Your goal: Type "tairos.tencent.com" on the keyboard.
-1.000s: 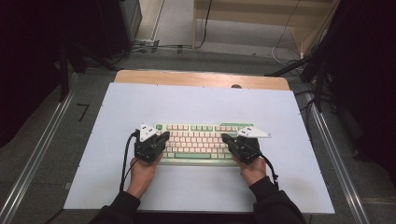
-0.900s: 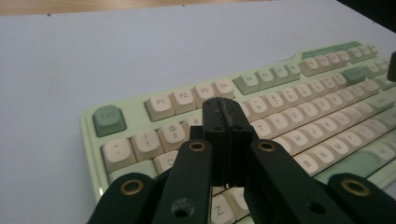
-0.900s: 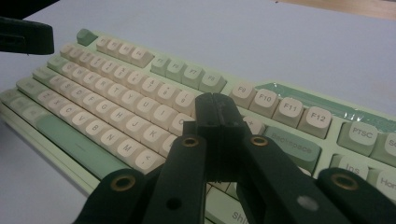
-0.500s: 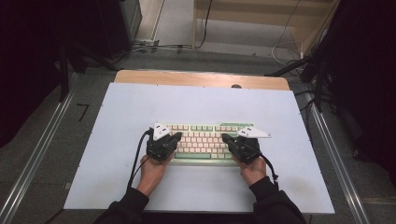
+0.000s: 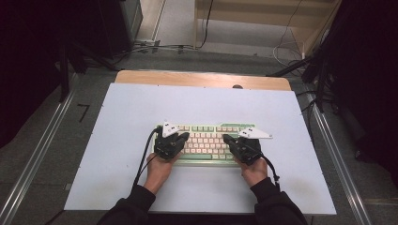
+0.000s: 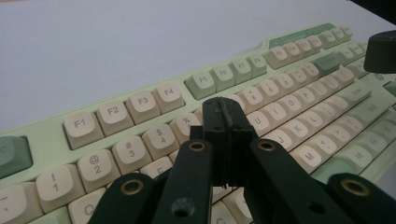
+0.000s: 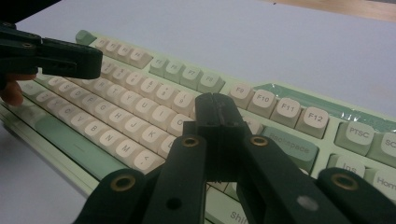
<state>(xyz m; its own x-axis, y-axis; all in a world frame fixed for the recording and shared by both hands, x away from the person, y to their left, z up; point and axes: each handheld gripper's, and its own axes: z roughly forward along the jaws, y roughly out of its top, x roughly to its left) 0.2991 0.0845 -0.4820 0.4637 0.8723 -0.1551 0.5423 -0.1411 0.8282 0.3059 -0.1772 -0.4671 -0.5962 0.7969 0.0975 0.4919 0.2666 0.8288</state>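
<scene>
A pale green keyboard (image 5: 209,140) with cream keys lies on the white mat, a little toward the near side. My left gripper (image 5: 184,138) rests over the keyboard's left part, held by a hand. In the left gripper view its jaws (image 6: 224,116) are shut with nothing between them, hovering just above the number row of the keyboard (image 6: 116,116). My right gripper (image 5: 227,138) sits over the right part. Its jaws (image 7: 215,112) are also shut and empty, low above the keys of the keyboard (image 7: 140,107). The left gripper (image 7: 60,58) shows farther off in the right gripper view.
The white mat (image 5: 141,108) covers most of the table, with a wooden strip (image 5: 202,78) along the far edge. Metal rails (image 5: 37,154) run down both sides. Cables lie on the floor beyond. A black cable (image 5: 144,157) trails from the left gripper.
My left gripper has moved to the right, from the keyboard's left end onto its keys. The right gripper has stayed in place.
</scene>
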